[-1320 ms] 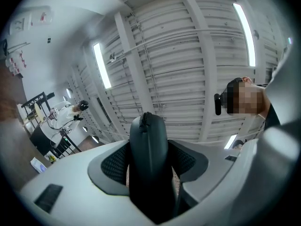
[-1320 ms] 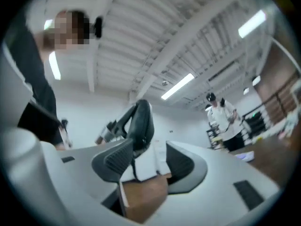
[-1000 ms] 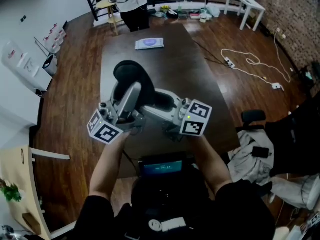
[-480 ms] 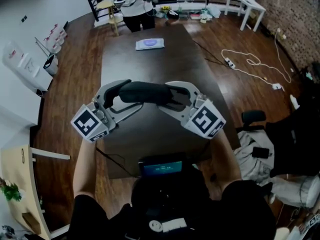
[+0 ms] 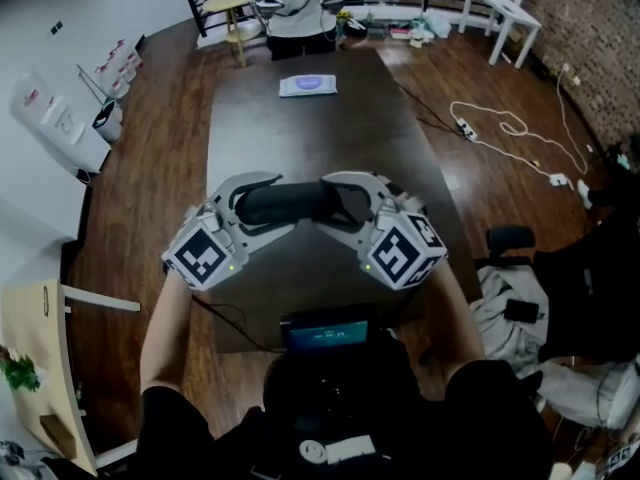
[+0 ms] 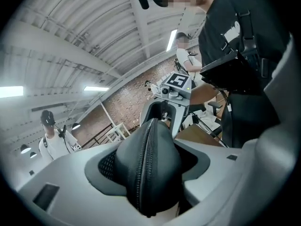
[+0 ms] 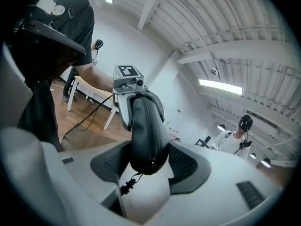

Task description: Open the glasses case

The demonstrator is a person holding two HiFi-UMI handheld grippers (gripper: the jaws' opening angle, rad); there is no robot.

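We've got the glasses case (image 5: 290, 203) held up in the air over the middle of the dark table (image 5: 300, 128), lying sideways with one end in each gripper. The left gripper (image 5: 250, 206) is clamped on its left end, and its jaws have just been squeezing in a bit more. The right gripper (image 5: 345, 206) is clamped on the right end, and its jaws have just been closing a touch too.

Around it, a flat packet (image 5: 307, 85) sits at the far end of the table, well apart from the case, and a person (image 5: 300, 8) stands just past that end. A white cable (image 5: 510, 128) snakes over the floor on the right, and a black chair (image 5: 505, 236) sits near right. The marker cube (image 5: 403, 253) on the right gripper and its twin on the left cover part of the near table.

From above the case is just a dark blob. The gripper views show the zipper (image 6: 143, 164) shut along its edge and a little cord (image 7: 123, 187) dangling at the right end. In both of those views the case blocks most of the opposite gripper.
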